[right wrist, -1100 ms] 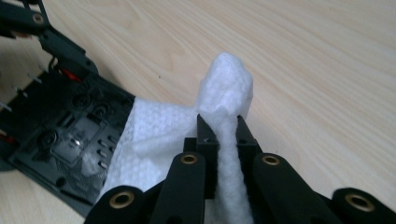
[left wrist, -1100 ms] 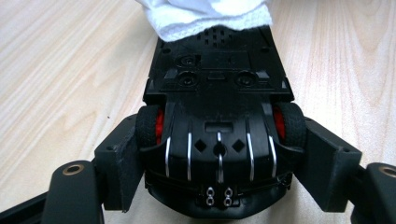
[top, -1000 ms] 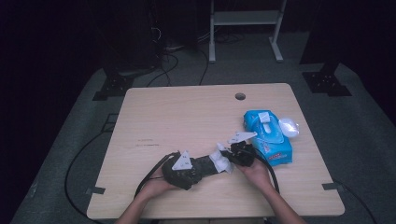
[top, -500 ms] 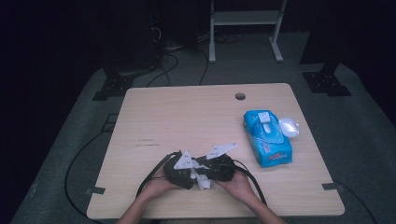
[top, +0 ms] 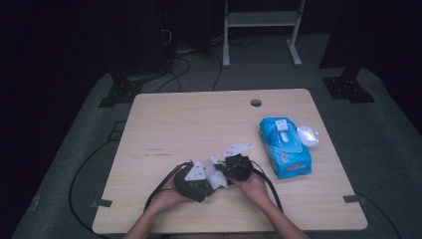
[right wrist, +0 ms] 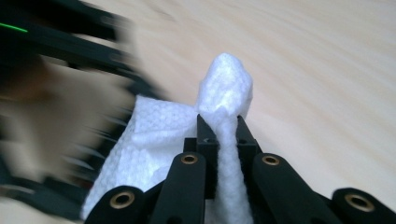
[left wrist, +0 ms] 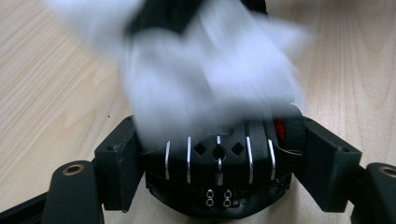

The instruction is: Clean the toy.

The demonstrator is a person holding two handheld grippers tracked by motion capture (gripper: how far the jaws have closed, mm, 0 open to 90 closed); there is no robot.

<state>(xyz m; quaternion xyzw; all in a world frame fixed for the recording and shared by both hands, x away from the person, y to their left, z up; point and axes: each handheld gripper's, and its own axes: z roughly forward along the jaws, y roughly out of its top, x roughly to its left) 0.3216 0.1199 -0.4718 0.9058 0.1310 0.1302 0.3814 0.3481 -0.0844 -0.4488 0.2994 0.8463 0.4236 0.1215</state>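
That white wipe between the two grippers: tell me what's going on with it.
A person works two hand-held grippers at the table's near edge. The right gripper is shut on a bunched white wipe, which drapes toward the left gripper close beside it. The blue wipes pack lies to the right, its lid flipped open.

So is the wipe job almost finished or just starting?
Early on, I think. Done: one white wipe is out of the blue pack, whose lid is open. In hand: the right gripper pinches it beside the left gripper. Left, probably: wiping the table; no wiping shows yet.
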